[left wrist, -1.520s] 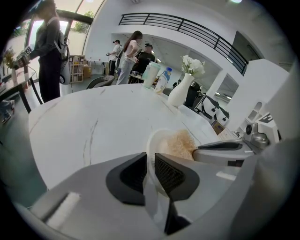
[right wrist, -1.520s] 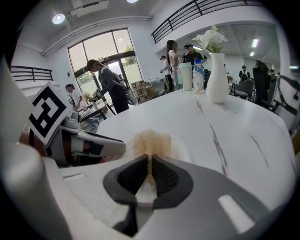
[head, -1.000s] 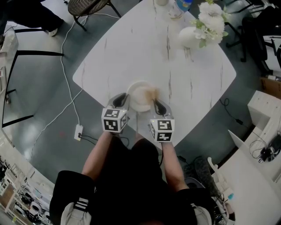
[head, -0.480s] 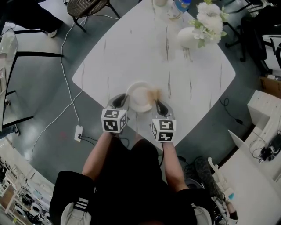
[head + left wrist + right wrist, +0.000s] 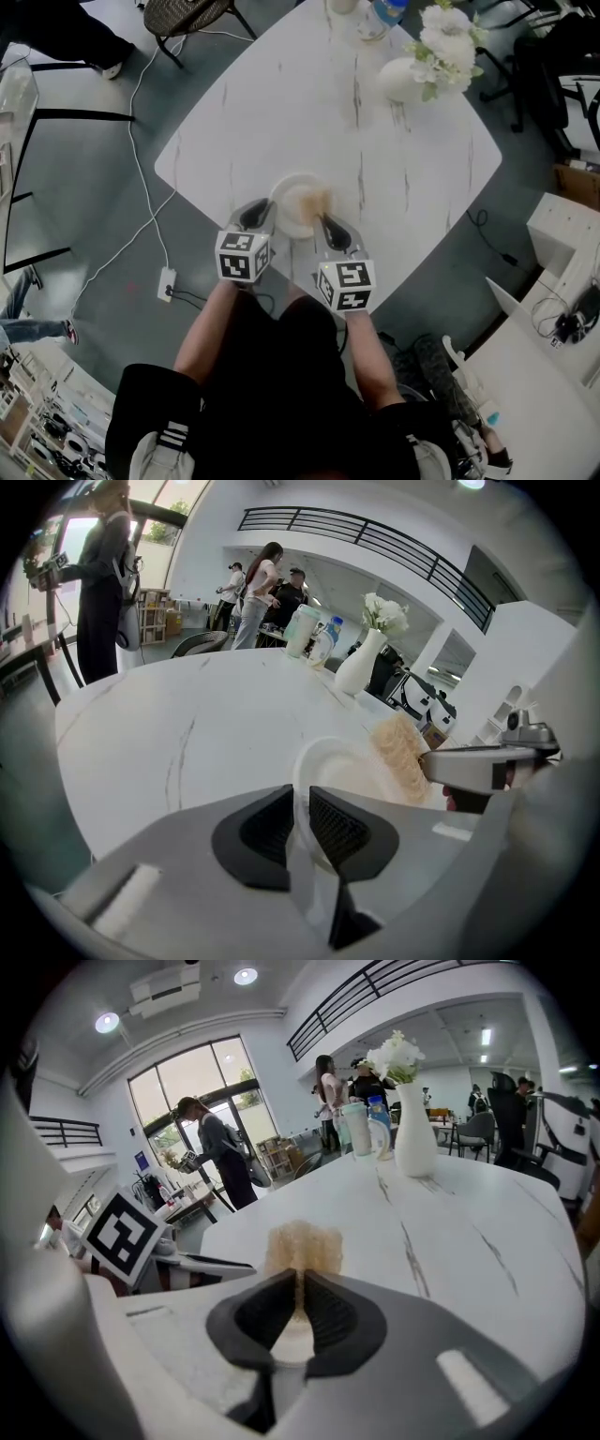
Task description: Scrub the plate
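Observation:
A small white plate (image 5: 292, 201) lies near the front corner of the white marble table (image 5: 281, 103). My left gripper (image 5: 255, 216) is shut on the plate's near-left rim; in the left gripper view the plate (image 5: 330, 761) rim passes between the black pads. My right gripper (image 5: 327, 228) is shut on a tan scrubbing sponge (image 5: 317, 200), which rests over the plate's right side. In the right gripper view the sponge (image 5: 304, 1247) sticks out past the closed jaws, and in the left gripper view the sponge (image 5: 401, 752) shows at the plate's right.
A white vase of white flowers (image 5: 424, 66) and bottles (image 5: 380, 15) stand at the table's far corner. A chair (image 5: 186, 13) stands beyond the table, a white cable and power strip (image 5: 168, 282) lie on the floor at left. People stand in the background.
My right gripper has drawn back and lifted a little toward me, pulling the sponge to the near right part of the plate. The left gripper and the plate have stayed put.

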Demonstrator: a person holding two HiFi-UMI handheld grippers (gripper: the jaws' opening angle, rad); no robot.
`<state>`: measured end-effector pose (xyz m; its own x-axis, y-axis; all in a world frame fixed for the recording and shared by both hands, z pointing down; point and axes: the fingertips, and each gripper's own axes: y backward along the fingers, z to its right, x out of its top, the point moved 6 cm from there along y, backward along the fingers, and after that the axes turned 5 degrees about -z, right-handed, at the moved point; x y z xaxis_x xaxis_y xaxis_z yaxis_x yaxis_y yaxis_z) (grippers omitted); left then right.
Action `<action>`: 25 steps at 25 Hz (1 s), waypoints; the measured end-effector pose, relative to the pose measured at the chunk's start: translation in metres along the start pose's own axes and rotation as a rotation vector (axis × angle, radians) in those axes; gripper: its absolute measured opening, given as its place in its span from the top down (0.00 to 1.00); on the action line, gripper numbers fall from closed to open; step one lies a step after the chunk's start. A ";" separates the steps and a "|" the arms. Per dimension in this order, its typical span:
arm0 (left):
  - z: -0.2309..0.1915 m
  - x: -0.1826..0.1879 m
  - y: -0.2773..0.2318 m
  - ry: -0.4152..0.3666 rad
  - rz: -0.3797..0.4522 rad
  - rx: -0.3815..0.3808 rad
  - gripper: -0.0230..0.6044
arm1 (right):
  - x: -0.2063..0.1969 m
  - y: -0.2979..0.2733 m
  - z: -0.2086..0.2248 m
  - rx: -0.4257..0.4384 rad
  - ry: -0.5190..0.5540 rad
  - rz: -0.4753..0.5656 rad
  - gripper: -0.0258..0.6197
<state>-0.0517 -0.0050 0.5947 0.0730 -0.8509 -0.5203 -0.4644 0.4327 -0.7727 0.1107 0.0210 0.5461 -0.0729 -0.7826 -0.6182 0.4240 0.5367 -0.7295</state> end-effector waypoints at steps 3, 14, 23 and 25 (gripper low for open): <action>0.000 0.000 0.000 0.002 0.000 -0.002 0.87 | -0.006 -0.005 -0.018 0.035 0.033 -0.019 0.91; 0.000 0.000 0.000 -0.003 -0.001 0.005 0.87 | -0.026 -0.018 -0.039 0.075 0.030 -0.074 0.91; 0.000 0.000 0.000 -0.004 -0.006 0.005 0.87 | -0.038 -0.022 -0.038 0.068 0.019 -0.111 0.91; 0.000 0.000 0.000 -0.004 -0.006 0.006 0.87 | -0.038 -0.022 -0.037 0.062 0.020 -0.106 0.91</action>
<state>-0.0519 -0.0047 0.5946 0.0798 -0.8522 -0.5170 -0.4584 0.4292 -0.7782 0.0713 0.0507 0.5749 -0.1380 -0.8273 -0.5445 0.4679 0.4301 -0.7721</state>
